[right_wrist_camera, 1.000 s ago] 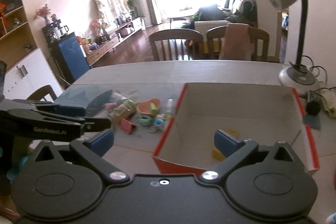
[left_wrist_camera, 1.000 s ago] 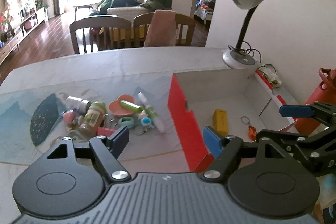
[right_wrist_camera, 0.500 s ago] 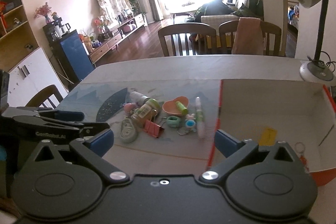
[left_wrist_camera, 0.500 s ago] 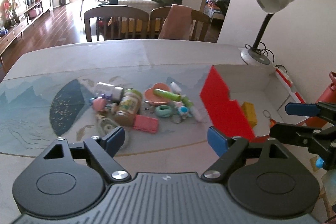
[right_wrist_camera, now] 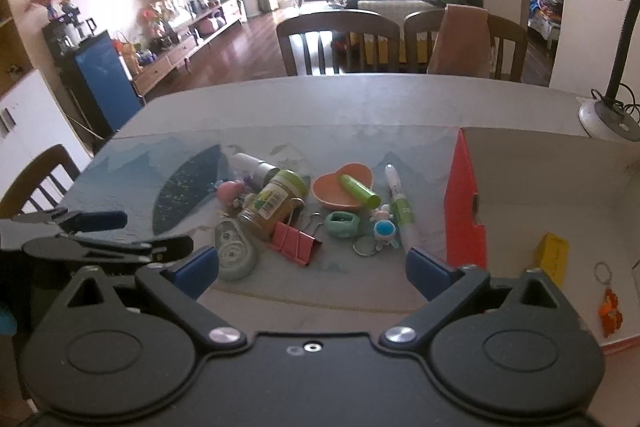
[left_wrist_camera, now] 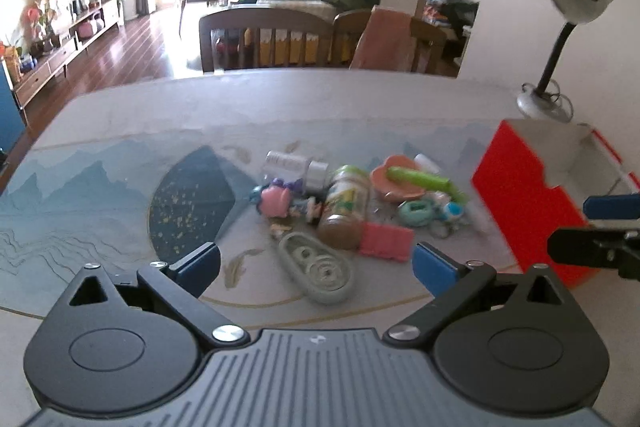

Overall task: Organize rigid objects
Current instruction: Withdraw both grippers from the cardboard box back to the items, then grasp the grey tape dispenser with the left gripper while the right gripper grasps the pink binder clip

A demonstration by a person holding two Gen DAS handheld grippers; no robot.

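My left gripper (left_wrist_camera: 316, 265) hangs over the table (left_wrist_camera: 280, 107) with its jaws spread as wide as they go; they have just been opening, and nothing sits between them, only the table below. My right gripper (right_wrist_camera: 312, 267) is wide open too and holds nothing.

Taking the red box (right_wrist_camera: 466, 211) as the landmark: the pile of small things lies on the table just to its left. Nearest the box is a white and green pen (right_wrist_camera: 400, 203), then a pink heart dish (right_wrist_camera: 344, 187) with a green tube (right_wrist_camera: 360, 191) across it. Farther from the box lie a green-capped jar (right_wrist_camera: 272, 205) on its side, a pink binder clip (right_wrist_camera: 296, 243), a pale green tape dispenser (right_wrist_camera: 236, 255) and a pink figure (right_wrist_camera: 230, 191) (its details are blurred). Inside the box lie a yellow block (right_wrist_camera: 554, 257) and an orange keyring (right_wrist_camera: 608, 309). A desk lamp (right_wrist_camera: 612, 27) stands behind the box.
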